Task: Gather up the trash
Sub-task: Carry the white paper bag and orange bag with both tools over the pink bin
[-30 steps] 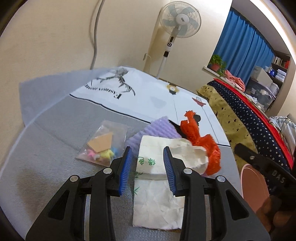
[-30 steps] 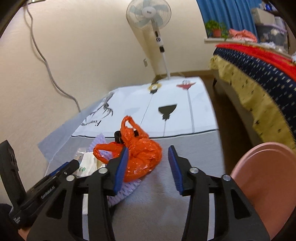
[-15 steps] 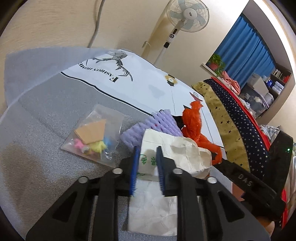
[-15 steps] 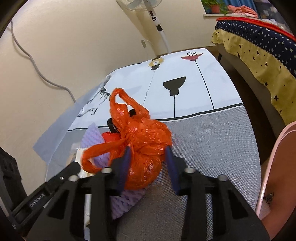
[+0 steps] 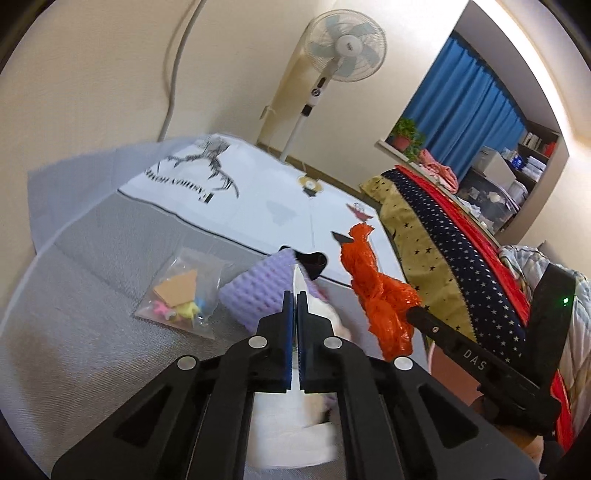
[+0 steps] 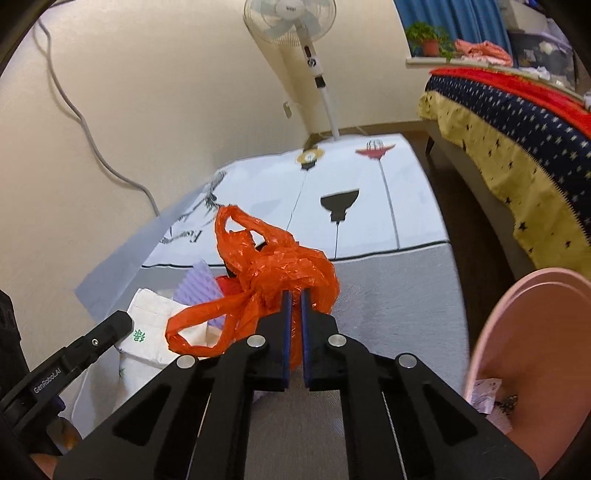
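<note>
My left gripper (image 5: 295, 295) has its jaws closing tight on the thin upper edge of a white paper bag (image 5: 288, 424) with green print, lifted off the grey cloth. The same white paper bag (image 6: 155, 332) shows at lower left in the right wrist view. My right gripper (image 6: 294, 293) is pinched shut on a crumpled orange plastic bag (image 6: 280, 266), whose handles hang loose to the left. The orange plastic bag (image 5: 380, 295) also appears right of the left gripper. Between the two bags lies a purple foam net (image 5: 255, 295). A small black item (image 5: 312, 262) sits behind it.
A clear pouch of coloured bits (image 5: 181, 295) lies left on the grey cloth (image 5: 92, 332). A pink bin (image 6: 535, 350) with scraps inside stands at the right. Beyond are a printed white sheet (image 6: 369, 192), a standing fan (image 6: 291, 22) and a bed with star-patterned covers (image 6: 517, 122).
Both grippers went from wide open to shut: the left on the white paper bag, the right on the orange bag. Both bags are now raised slightly.
</note>
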A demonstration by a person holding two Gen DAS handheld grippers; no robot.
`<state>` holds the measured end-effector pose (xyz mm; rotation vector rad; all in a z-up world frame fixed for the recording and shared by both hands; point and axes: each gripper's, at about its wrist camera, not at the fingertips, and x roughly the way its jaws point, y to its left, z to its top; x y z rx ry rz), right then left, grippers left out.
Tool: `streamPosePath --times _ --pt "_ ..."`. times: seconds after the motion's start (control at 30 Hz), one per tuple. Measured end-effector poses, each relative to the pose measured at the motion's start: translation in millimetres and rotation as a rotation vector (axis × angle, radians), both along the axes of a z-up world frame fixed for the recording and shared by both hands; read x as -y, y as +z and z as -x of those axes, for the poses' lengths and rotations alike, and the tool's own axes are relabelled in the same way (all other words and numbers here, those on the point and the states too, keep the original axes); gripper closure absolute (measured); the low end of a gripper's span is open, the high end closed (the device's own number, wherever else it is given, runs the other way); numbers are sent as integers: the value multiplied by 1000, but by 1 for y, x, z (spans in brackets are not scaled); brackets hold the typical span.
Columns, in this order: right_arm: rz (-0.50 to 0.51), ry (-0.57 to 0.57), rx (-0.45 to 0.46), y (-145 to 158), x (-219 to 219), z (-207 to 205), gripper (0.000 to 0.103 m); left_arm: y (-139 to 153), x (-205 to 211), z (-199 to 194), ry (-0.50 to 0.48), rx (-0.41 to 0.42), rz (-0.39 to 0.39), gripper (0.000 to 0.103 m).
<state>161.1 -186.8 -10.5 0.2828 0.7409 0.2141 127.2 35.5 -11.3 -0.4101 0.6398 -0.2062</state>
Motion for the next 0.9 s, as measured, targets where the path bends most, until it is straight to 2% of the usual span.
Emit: streamPosePath --times 0.47,0.7,0.9 --pt "162 -27 149 70 22 71 98 40 23 37 -27 80 -105 102" --pt "165 -60 169 104 43 93 98 54 35 48 -48 115 -150 102" --pt "226 -72 205 135 61 114 98 57 38 52 -55 125 -154 102"
